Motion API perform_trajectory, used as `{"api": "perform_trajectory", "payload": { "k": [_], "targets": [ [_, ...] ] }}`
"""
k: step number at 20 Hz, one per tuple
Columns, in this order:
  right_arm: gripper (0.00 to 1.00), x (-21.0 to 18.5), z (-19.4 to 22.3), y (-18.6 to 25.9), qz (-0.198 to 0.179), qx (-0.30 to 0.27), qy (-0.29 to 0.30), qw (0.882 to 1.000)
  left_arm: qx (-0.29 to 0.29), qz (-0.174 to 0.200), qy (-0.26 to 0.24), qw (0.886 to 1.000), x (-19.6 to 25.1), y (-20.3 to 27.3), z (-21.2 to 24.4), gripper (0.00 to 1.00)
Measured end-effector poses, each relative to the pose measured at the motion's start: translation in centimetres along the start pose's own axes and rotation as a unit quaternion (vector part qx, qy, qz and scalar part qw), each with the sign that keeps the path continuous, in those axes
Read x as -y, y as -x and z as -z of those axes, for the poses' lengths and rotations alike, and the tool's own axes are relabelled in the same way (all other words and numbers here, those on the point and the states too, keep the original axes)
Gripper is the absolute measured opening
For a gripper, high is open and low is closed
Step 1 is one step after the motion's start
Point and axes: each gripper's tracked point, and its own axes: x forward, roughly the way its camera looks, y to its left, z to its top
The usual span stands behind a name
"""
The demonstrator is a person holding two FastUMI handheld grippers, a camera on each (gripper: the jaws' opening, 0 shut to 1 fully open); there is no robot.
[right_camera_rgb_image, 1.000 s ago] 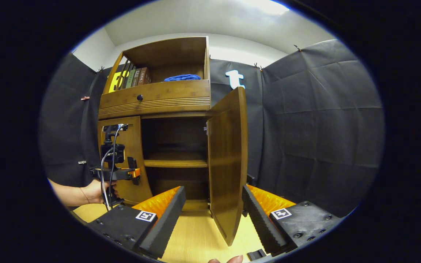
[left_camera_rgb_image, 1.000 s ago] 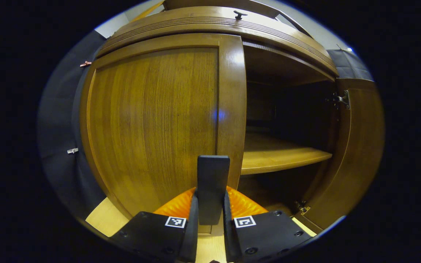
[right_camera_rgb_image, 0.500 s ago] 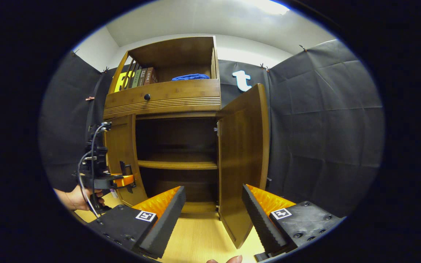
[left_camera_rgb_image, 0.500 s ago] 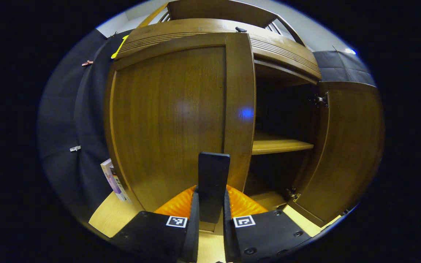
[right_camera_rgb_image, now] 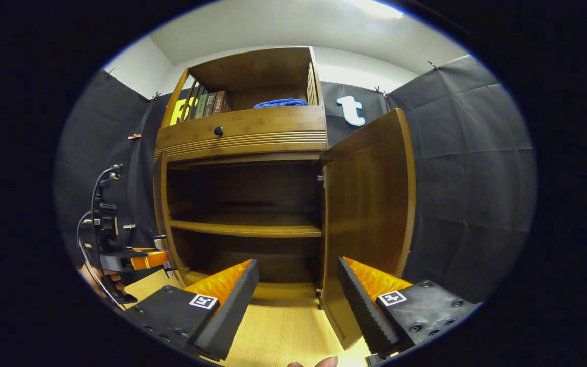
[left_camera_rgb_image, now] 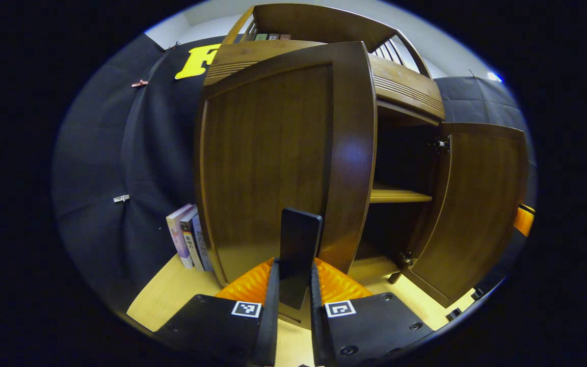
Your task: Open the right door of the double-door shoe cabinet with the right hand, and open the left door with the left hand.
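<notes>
- Compared with a second ago, the left door (left_camera_rgb_image: pixel 278 163) has swung well away from the shoe cabinet (right_camera_rgb_image: pixel 242 135); in the right gripper view it now shows nearly edge-on (right_camera_rgb_image: pixel 160 204), where before it covered the left half of the opening.
- The right door (right_camera_rgb_image: pixel 370 209) has also opened wider and now stands about square to the cabinet front.
- The left hand-held gripper (left_camera_rgb_image: pixel 294 278) is pinching a dark upright handle (left_camera_rgb_image: pixel 298 255) at the left door's free edge, both fingers pressed on it; the door stands straight ahead of it.
- The right hand-held gripper (right_camera_rgb_image: pixel 297 300) is spread wide and holds nothing; the right door's lower edge is just ahead of its right finger, apart from it.
- Count: two doors, both open; one shelf (right_camera_rgb_image: pixel 245 229) inside, dividing two dark compartments; one drawer knob (right_camera_rgb_image: pixel 218 131).
- Ahead and to the left of the left hand-held gripper, a few books (left_camera_rgb_image: pixel 189 242) stand on the floor against the cabinet's side.
- On the cabinet's top shelf sit a row of books (right_camera_rgb_image: pixel 207 104) and a blue cloth (right_camera_rgb_image: pixel 281 103).
- In the right gripper view the left hand-held gripper (right_camera_rgb_image: pixel 135 260) shows far left beside the door's edge, with cables above it.
</notes>
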Motion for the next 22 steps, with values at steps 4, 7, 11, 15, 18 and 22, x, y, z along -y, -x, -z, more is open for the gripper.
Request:
{"api": "perform_trajectory", "payload": {
  "k": [4,7,11,15,18,22],
  "targets": [
    [0.92,-0.5,0.3,-0.2,-0.007,-0.002,0.002,1.000,-0.004,-0.005,0.008,1.000,-1.4,1.6,0.4,0.30],
    [0.92,-1.0,0.5,-0.6,-0.013,-0.004,0.001,1.000,-0.002,-0.010,0.004,1.000,-2.0,2.2,0.4,0.29],
    [0.98,-1.8,0.9,-0.9,-0.022,-0.008,0.000,1.000,-0.003,-0.016,0.006,1.000,-3.8,3.7,0.9,0.27],
    [0.98,-2.7,1.2,-1.1,-0.033,-0.011,0.002,0.999,0.002,-0.030,0.012,0.999,-6.1,5.4,1.1,0.23],
    [0.92,-3.8,1.5,-1.4,-0.043,-0.014,0.002,0.999,0.008,-0.041,0.021,0.999,-8.0,6.5,1.1,0.19],
    [0.98,-5.3,2.1,-1.8,-0.060,-0.018,0.007,0.998,0.014,-0.058,0.031,0.998,-10.6,7.6,1.1,0.14]
  ]
}}
